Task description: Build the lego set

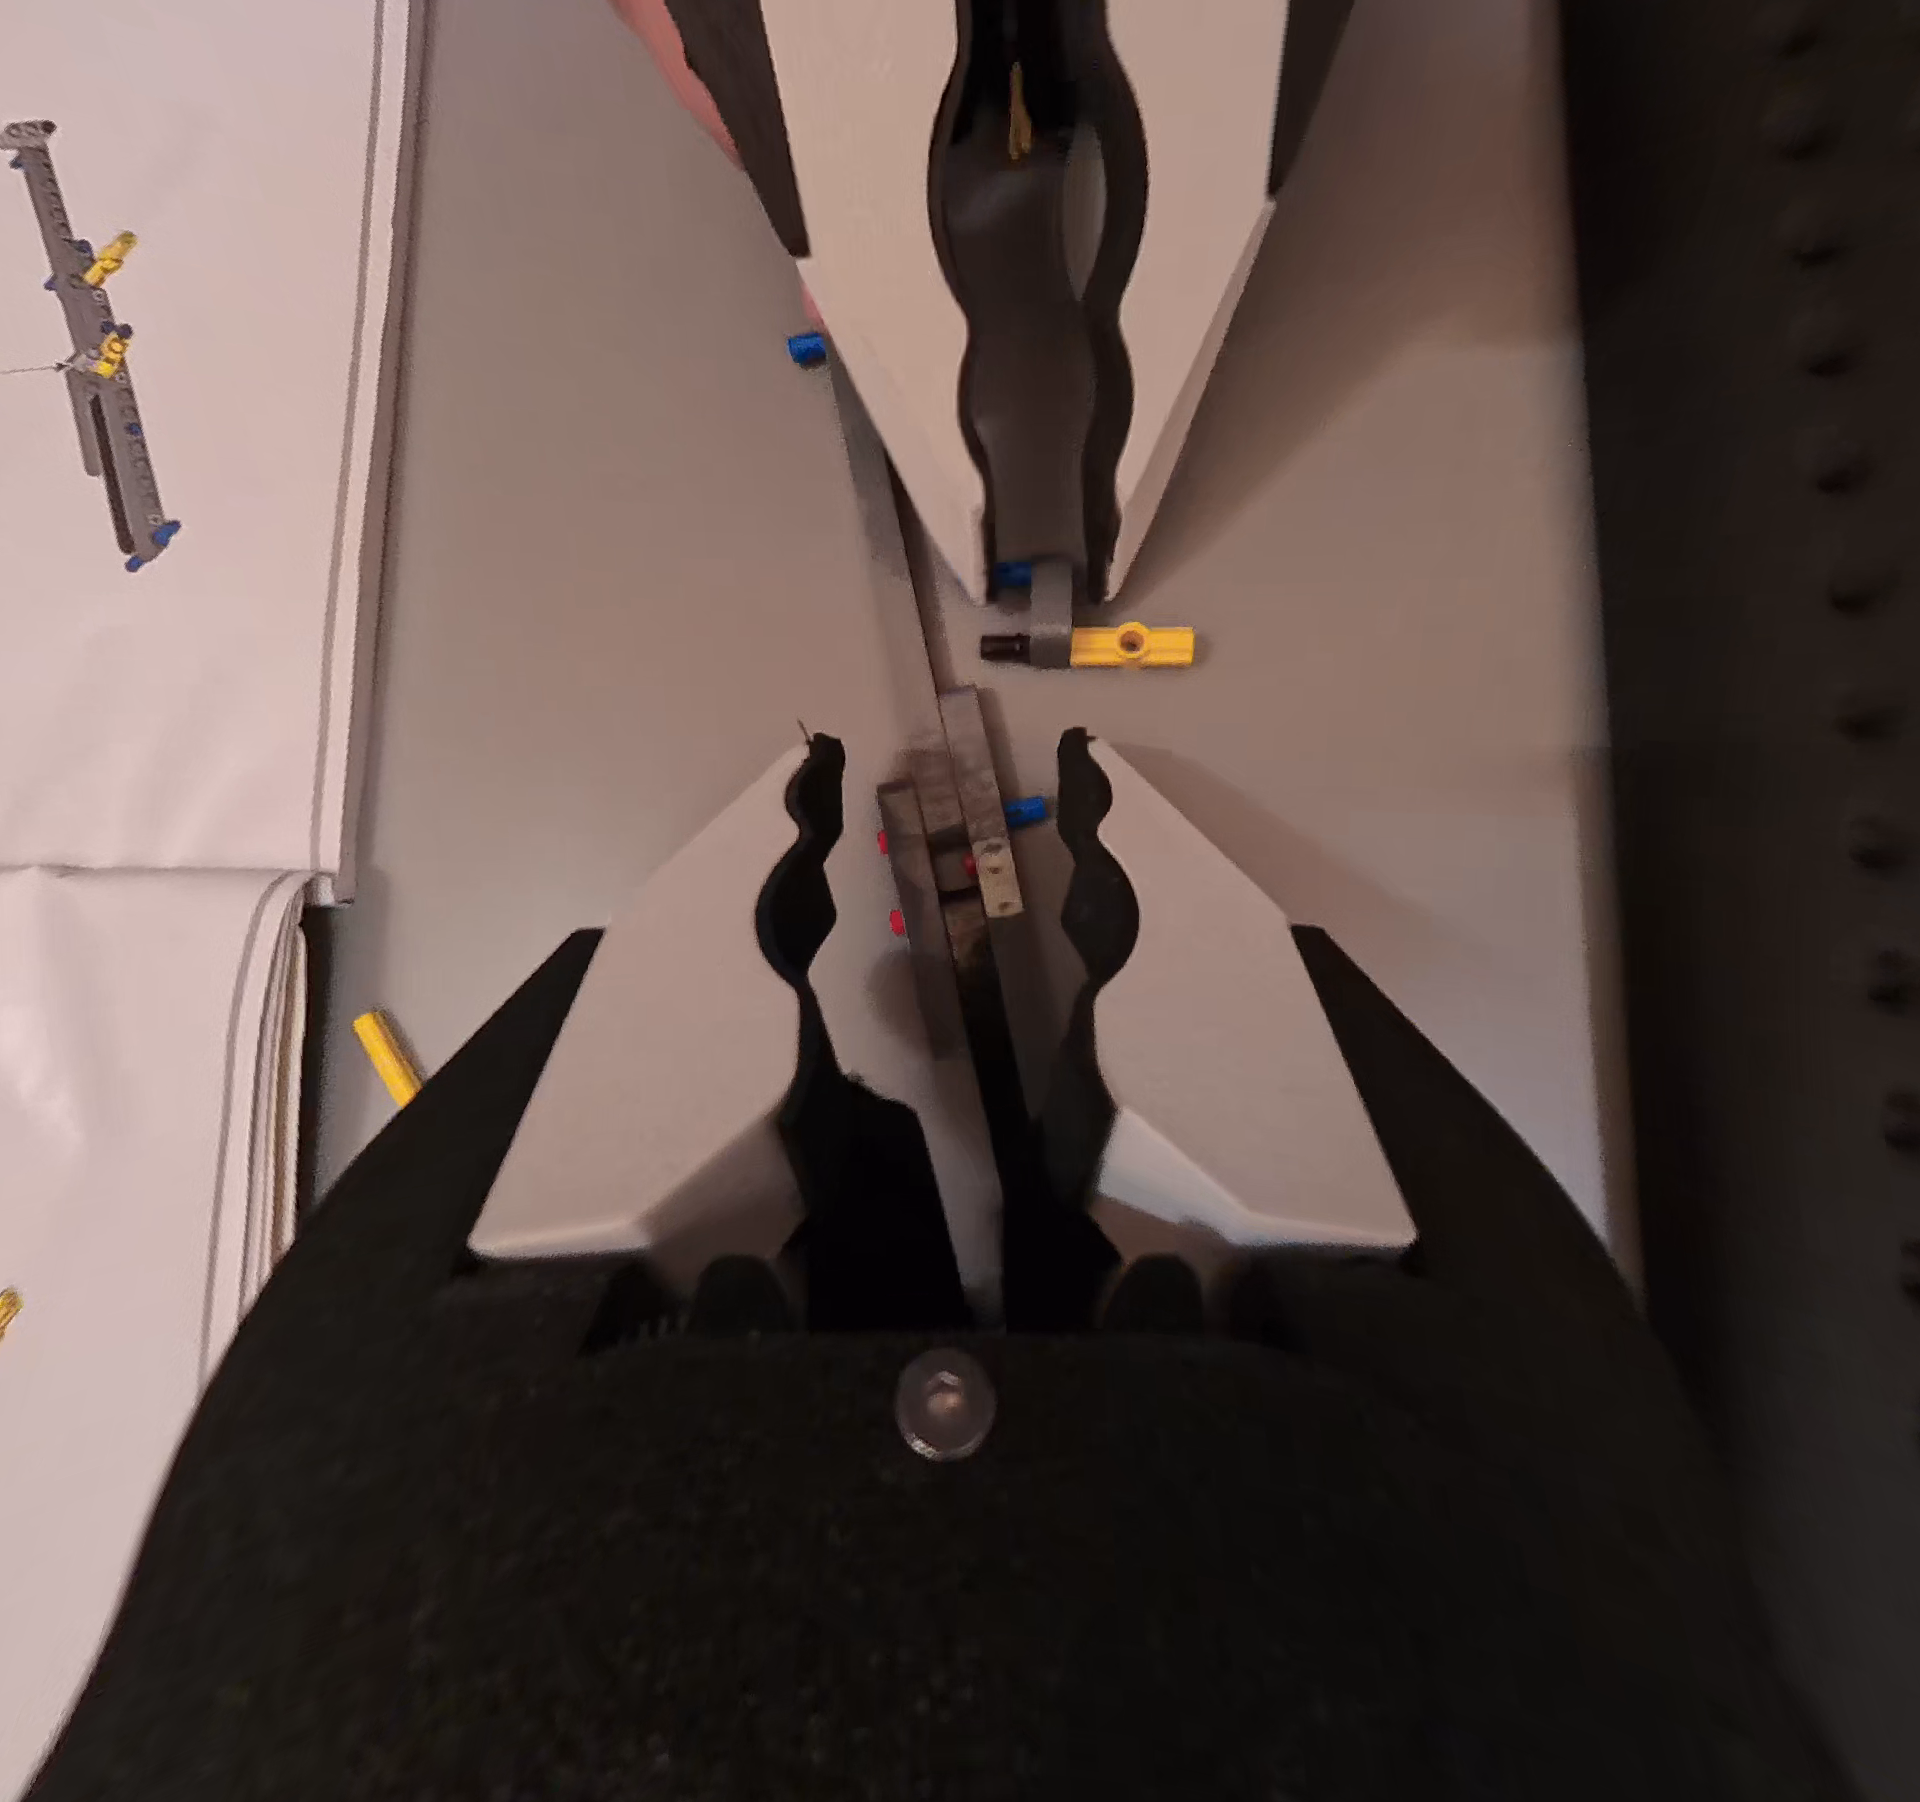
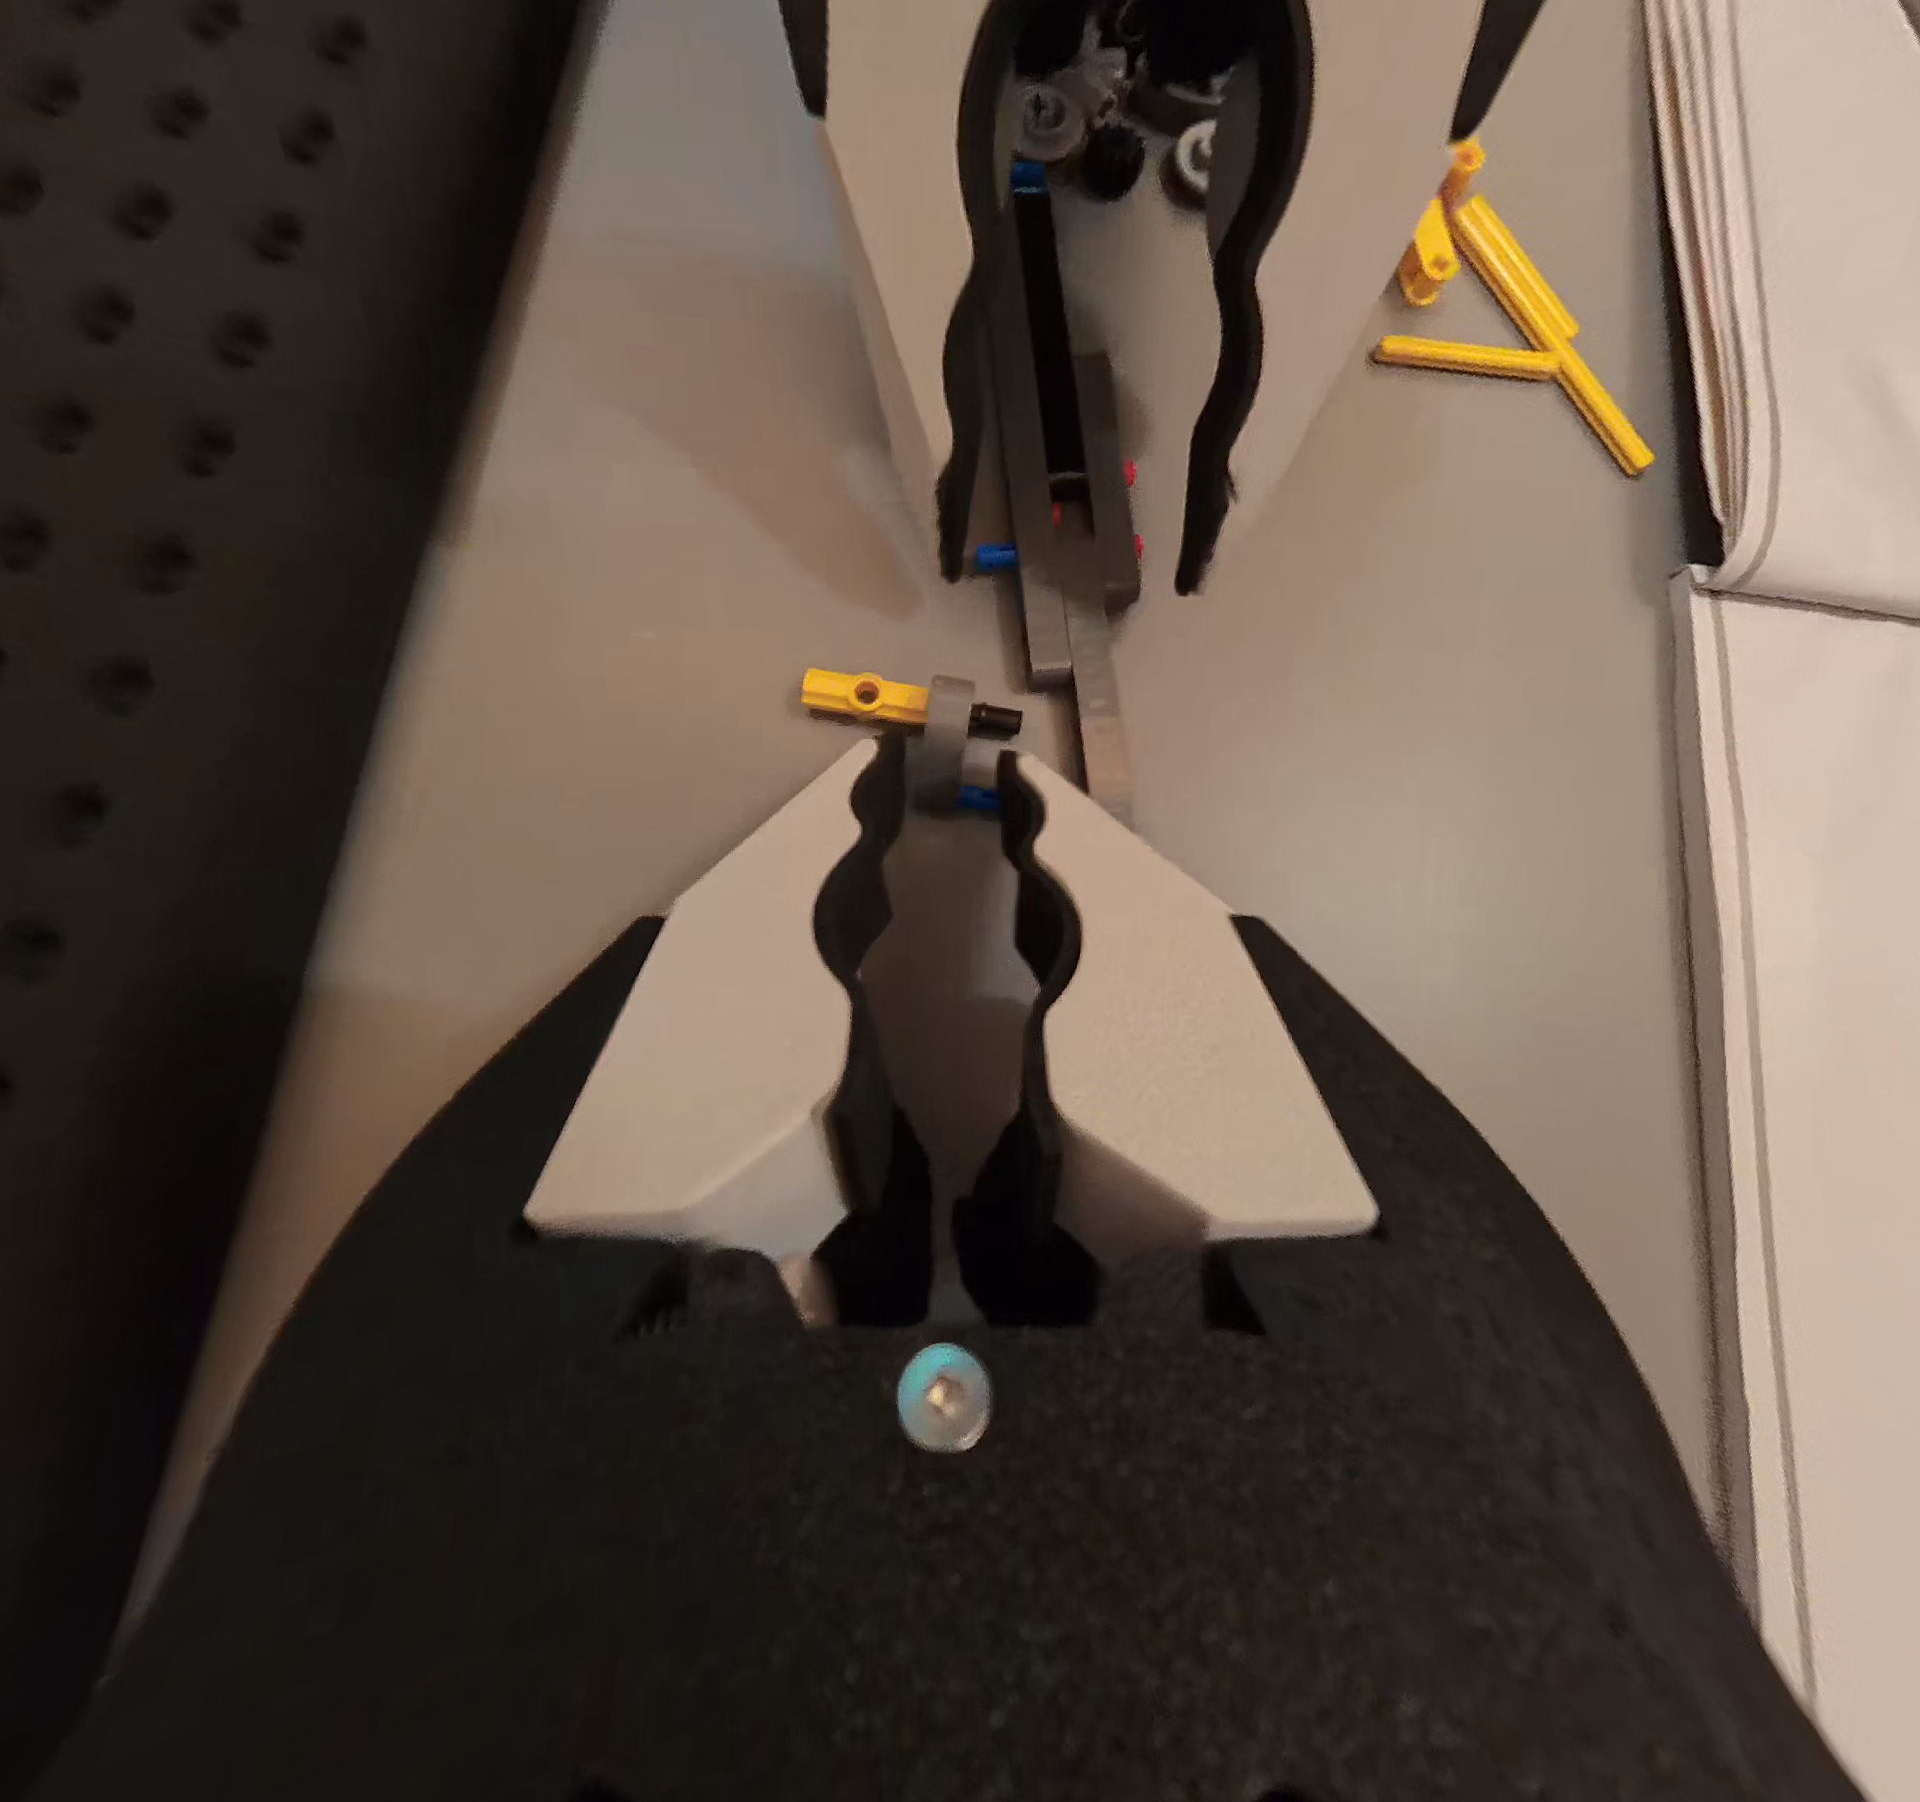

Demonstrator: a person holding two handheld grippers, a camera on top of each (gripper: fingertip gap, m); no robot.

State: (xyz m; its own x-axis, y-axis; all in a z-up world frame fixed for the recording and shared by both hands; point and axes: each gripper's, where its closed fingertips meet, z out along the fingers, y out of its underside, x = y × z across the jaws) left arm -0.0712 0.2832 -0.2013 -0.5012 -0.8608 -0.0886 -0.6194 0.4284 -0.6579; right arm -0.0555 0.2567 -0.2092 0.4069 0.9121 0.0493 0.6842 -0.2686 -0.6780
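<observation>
- Grey beam assembly [image 1: 961, 879] lies on the table between the spread left gripper [image 1: 948, 744].
- Right gripper [image 2: 940, 765] pinches a small connector piece [image 2: 914, 703] (yellow-tipped); line its pins up squarely before pressing.

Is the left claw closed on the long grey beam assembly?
No, the left claw stands open, and its fingers are apart from the grey beam assembly lying between them.

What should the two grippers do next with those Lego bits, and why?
Probably ease the right gripper forward to bring its small grey-and-yellow piece onto the long grey beam assembly. The open left gripper straddles the beam, and the piece hangs just short of its end.
</observation>
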